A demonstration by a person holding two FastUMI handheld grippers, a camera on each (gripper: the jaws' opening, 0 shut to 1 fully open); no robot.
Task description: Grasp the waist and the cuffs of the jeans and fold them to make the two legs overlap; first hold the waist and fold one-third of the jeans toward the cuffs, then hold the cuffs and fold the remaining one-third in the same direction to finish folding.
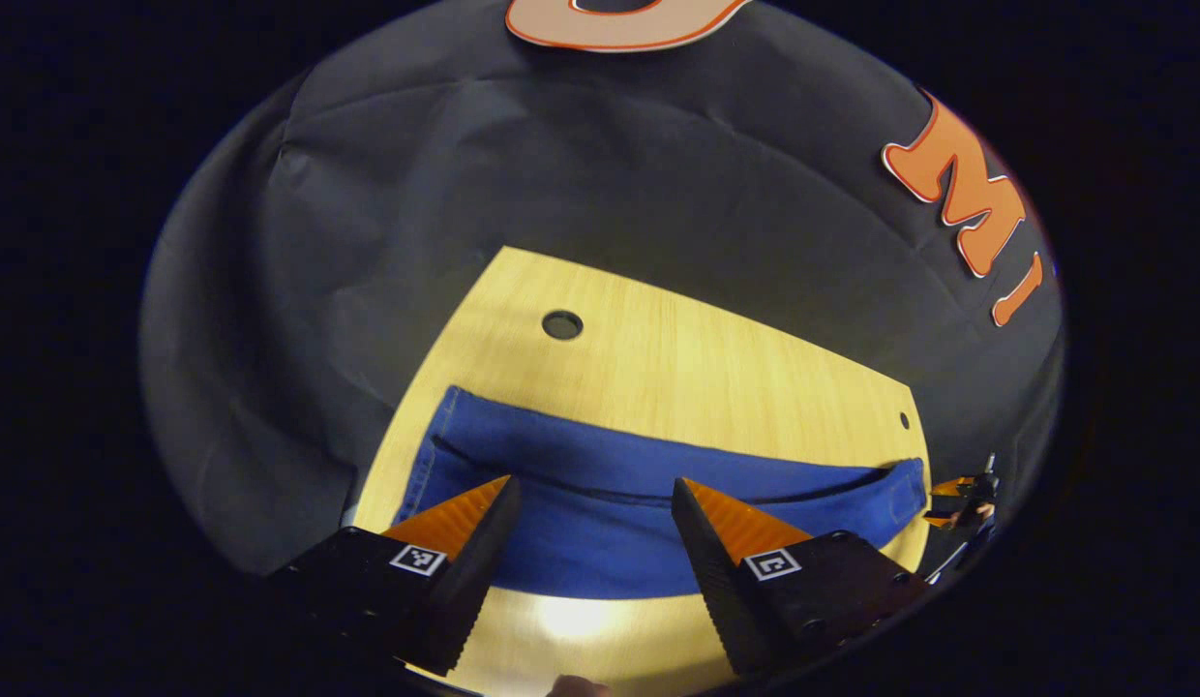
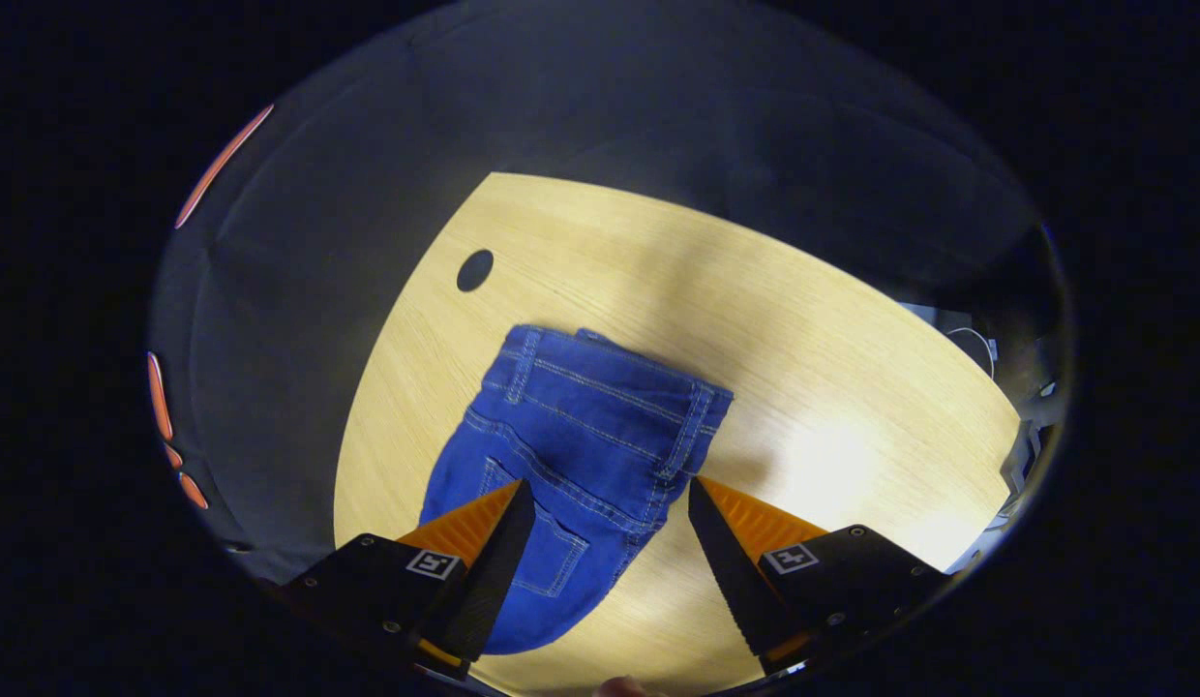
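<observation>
Lengthwise across the table, jeans flat; both tools agape.

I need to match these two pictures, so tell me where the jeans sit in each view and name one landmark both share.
Left gripper view: the jeans stretch across the lower middle, behind both fingers.
Right gripper view: the jeans lie lower centre, waist end up, running down between the fingers.
Shared landmark: the round hole in the wooden table, up and left of the jeans.

left gripper: fingers apart, above jeans | jeans flat on table
</observation>
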